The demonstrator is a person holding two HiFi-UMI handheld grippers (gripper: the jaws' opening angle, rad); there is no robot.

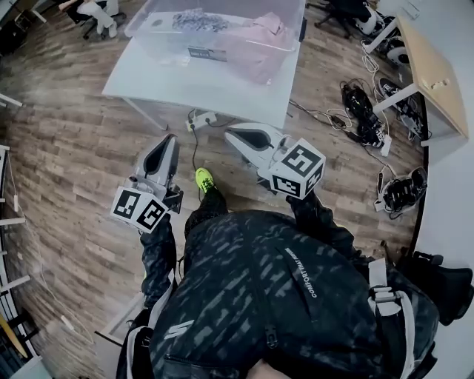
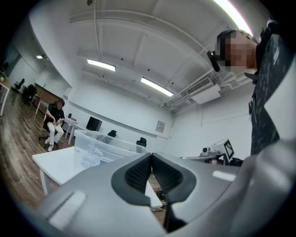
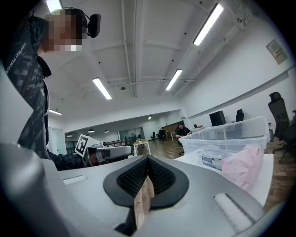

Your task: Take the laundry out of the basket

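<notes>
On the wooden plank floor, at the far left of the head view, a seated person in white trousers sits near the top corner, well apart from everything else.

Next comes the left gripper, a grey two-jaw tool with a black-and-white marker cube at its rear. It is held level and points toward the white rectangular table. The left gripper view shows its ribbed black pads pressed together with nothing between them.

Between the two grippers, a neon-yellow shoe stands on the floor just short of the table, and a white power strip lies by the table's near edge.

On the table stands the clear plastic tub that serves as the basket. The laundry is inside it: a grey patterned cloth lies toward its left, and a pale pink cloth hangs over its front right rim.

Right of the shoe, the right gripper also points at the table. Its jaws are closed on each other and hold nothing. Neither gripper touches the tub.

Further right, tangled black cables lie on the floor, beside a desk with a light wooden top.
</notes>
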